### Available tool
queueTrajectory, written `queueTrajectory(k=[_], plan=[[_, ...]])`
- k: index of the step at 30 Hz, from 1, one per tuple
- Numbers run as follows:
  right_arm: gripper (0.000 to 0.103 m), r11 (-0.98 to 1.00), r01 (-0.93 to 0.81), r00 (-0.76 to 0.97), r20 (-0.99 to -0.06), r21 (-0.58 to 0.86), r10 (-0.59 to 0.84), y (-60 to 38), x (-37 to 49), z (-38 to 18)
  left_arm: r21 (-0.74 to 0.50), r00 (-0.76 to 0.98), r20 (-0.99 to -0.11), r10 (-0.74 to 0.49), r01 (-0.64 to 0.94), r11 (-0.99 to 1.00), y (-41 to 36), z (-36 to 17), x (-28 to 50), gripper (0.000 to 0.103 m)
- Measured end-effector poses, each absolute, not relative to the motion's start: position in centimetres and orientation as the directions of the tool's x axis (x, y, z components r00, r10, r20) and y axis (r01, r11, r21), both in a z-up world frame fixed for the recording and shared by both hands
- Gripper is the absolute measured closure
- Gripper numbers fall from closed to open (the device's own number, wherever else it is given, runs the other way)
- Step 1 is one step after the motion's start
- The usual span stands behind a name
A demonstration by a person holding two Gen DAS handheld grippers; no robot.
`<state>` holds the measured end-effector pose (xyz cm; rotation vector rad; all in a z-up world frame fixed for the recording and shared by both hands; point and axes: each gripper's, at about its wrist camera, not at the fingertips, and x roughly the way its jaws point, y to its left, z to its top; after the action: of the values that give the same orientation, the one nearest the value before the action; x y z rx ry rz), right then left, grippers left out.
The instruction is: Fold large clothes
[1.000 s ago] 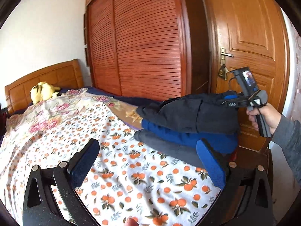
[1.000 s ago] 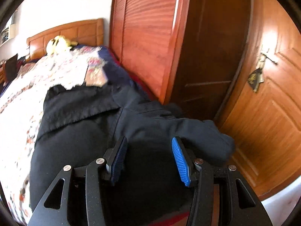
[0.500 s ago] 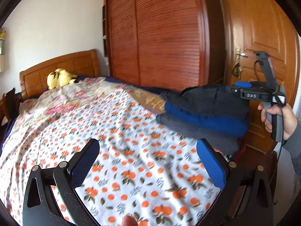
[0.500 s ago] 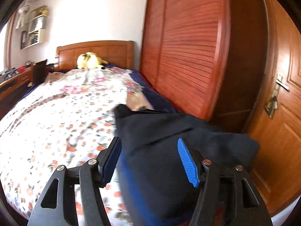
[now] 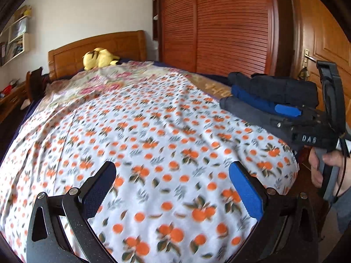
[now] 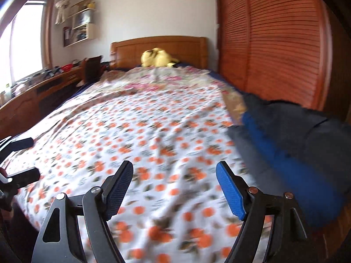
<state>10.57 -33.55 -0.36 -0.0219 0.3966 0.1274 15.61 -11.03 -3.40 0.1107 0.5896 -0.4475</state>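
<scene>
Left wrist view: your left gripper (image 5: 173,188) stands wide with nothing between its blue pads, poised over the orange-print sheet (image 5: 153,135). The stack (image 5: 269,96) of folded clothes sits at two o'clock, on the bed's far right corner beside the wardrobe (image 5: 219,26): a black layer on top, a bright blue one in the middle, grey at the bottom, all soft and thick with rounded fold edges. Your right gripper (image 5: 287,110) shows at three o'clock, side on, level with the stack (from this angle you cannot judge its gap). A yellow plush (image 5: 98,58) lies at eleven o'clock against the wooden headboard (image 5: 109,46).

Right wrist view: the right gripper (image 6: 175,188) has just been opening and now stands wide, empty, above the sheet; the stack (image 6: 296,140) lies at three o'clock, clear of the pads. The left gripper's fingers (image 6: 19,160) peek in at nine o'clock.

In my judgement, the piece on top is finished and set down, and both tools are free. The next move calls for a fresh garment, none of which shows on the bed, so you will have to look beyond these views. The sheet is thin cotton, lightly wrinkled and flat enough to fold on; spread the next piece out in the middle before pinching its corners.
</scene>
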Motion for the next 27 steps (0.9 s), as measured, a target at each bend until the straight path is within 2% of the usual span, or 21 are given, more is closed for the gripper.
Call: queueTrajectory(k=[7,11,16,27], plan=[[0.024,0.968,-0.248,0.883,-0.402,0.040,0.243,-29.8,9.4,-0.6,-0.060,0.761,-0.574,-0.302,0.328,0.943,-5.1,-4.2,13.2,0.000],[0.024,0.948,-0.312,0.873,-0.377,0.056,0.310,-27.4,7.5,0.1,-0.008,0.812,-0.551,-0.190,0.222,0.975,-1.6,-3.9,11.8,0.000],[0.024,0.930,-0.362,0.869,-0.339,0.060,0.360,-26.0,5.7,1.1,-0.053,0.833,-0.531,-0.152,0.146,0.988,2.8,-3.3,10.1,0.000],[0.024,0.931,-0.363,0.895,-0.264,0.037,0.359,-26.3,1.8,2.1,-0.078,0.875,-0.478,-0.080,0.048,0.996,7.5,-2.0,6.1,0.000]])
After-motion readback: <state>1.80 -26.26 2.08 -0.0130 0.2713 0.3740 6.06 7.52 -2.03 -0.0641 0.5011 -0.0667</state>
